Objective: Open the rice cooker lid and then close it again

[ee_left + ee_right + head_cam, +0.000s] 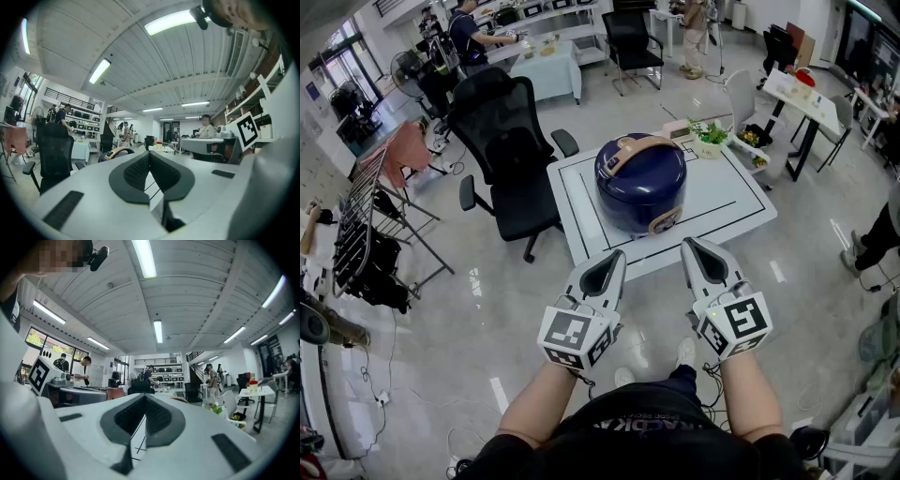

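Both grippers, left gripper [607, 270] and right gripper [703, 260], are clenched on nothing, held level just short of the worktop [727, 202], where the closed rice cooker [640, 183] sits.

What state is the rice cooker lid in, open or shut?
Shut. The rice cooker lid sits down flush, its tan handle lying across the top; no inner pot shows.

navy rice cooker [641, 181] with tan handle, white table [733, 195] with black lines

Black office chair [502, 141] beside white table [733, 199]
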